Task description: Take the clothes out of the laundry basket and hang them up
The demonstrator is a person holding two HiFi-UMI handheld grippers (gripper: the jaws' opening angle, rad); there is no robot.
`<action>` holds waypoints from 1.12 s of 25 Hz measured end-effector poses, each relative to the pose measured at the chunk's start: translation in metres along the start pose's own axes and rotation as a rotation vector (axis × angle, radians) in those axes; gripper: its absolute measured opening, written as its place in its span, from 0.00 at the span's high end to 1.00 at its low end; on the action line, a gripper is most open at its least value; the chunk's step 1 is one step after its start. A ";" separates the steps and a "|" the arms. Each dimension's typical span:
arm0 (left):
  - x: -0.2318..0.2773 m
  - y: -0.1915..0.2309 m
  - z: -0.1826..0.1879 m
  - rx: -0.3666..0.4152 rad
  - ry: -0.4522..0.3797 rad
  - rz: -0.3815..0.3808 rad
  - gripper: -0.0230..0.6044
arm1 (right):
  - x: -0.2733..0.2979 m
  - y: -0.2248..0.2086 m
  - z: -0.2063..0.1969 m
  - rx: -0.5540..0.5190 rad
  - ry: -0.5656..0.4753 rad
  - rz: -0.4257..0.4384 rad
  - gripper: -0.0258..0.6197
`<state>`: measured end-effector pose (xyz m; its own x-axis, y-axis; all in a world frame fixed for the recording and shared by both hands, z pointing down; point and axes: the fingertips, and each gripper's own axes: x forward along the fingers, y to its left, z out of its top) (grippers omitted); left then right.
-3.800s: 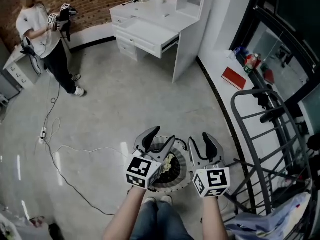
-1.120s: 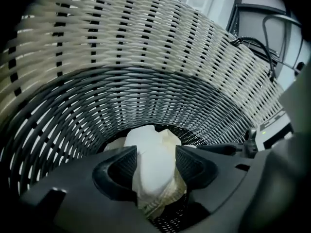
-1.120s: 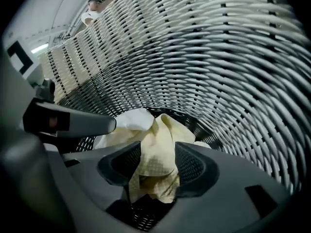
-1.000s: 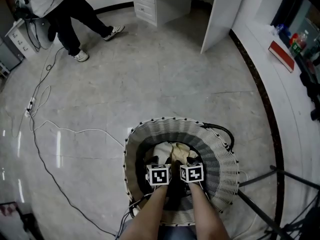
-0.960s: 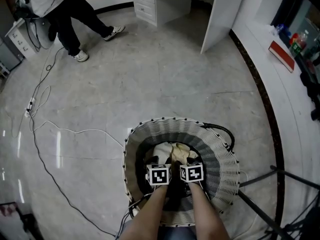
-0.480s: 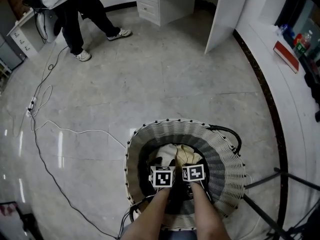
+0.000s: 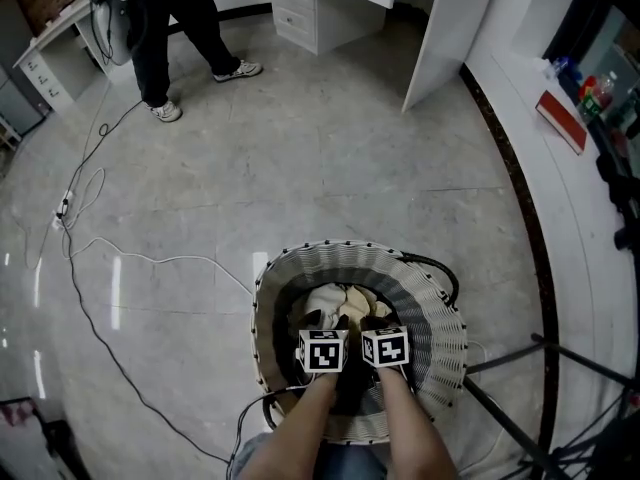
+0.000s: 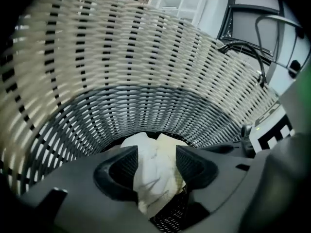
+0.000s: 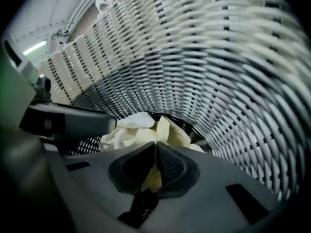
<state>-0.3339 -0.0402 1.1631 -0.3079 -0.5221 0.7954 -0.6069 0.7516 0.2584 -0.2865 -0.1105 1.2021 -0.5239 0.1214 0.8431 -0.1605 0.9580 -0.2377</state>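
A glossy pale grey floor (image 7: 300, 168) spreads ahead of the fingers (image 8: 119, 171), streaked with glare to their left, where a white cable (image 7: 150, 261) trails. Far ahead stands a white desk (image 7: 330, 13) with drawers; right of them curves a dark-edged white ledge (image 7: 550, 188) carrying a red book (image 7: 558, 123).

the head view is taken from high above, faced steeply down onto the laundry basket (image 7: 446, 328) and a wide sweep of floor (image 7: 300, 158), at some remove. the left gripper view and the right gripper view are both set inside the basket, low and very near, each faced along its own jaws toward the woven wall. that wall and the pale clothes (image 7: 336, 300) at the bottom are shared by all three views.
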 end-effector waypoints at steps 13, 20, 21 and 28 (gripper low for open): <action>-0.121 -0.039 0.073 0.017 -0.072 0.011 0.57 | -0.144 0.043 0.065 -0.025 -0.131 -0.001 0.94; -0.192 -0.057 0.111 0.043 -0.095 0.012 0.57 | -0.225 0.067 0.107 -0.042 -0.198 0.000 0.94; -0.203 -0.059 0.116 0.043 -0.097 0.011 0.57 | -0.237 0.070 0.112 -0.045 -0.204 0.000 0.94; -0.280 -0.089 0.160 0.042 -0.146 -0.017 0.57 | -0.326 0.089 0.146 -0.063 -0.252 -0.002 0.94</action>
<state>-0.3106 -0.0257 0.8296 -0.3982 -0.5902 0.7022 -0.6423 0.7259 0.2459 -0.2520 -0.1033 0.8354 -0.7170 0.0589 0.6946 -0.1131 0.9734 -0.1992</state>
